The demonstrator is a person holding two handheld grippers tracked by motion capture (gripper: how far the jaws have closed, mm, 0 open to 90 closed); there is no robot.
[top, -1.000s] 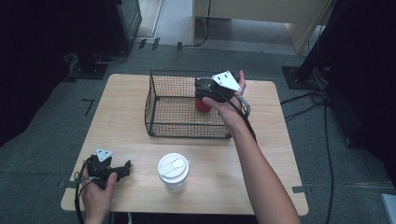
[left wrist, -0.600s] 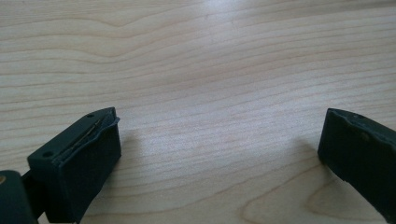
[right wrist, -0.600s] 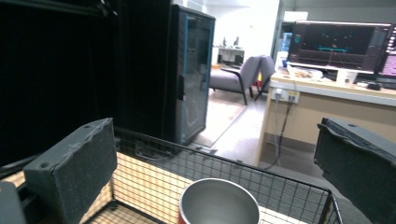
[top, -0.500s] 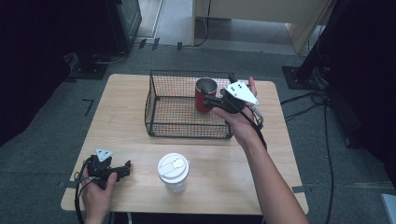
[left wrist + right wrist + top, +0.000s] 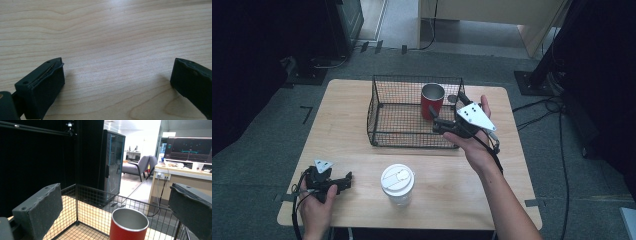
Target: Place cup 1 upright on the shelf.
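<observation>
Cup (image 5: 128,225) base is cut off in the right gripper view; right gripper (image 5: 438,125) released beside basket (image 5: 384,134); left gripper (image 5: 346,180) released on wooden counter (image 5: 357,152).

Office-type lab space: grey carpet floor (image 5: 257,165), glass-fronted black equipment cabinet (image 5: 112,162), wall-mounted monitor (image 5: 190,146), grey lounge chairs (image 5: 138,167), cables trailing from a desk (image 5: 175,173), black camera-rig stands.
</observation>
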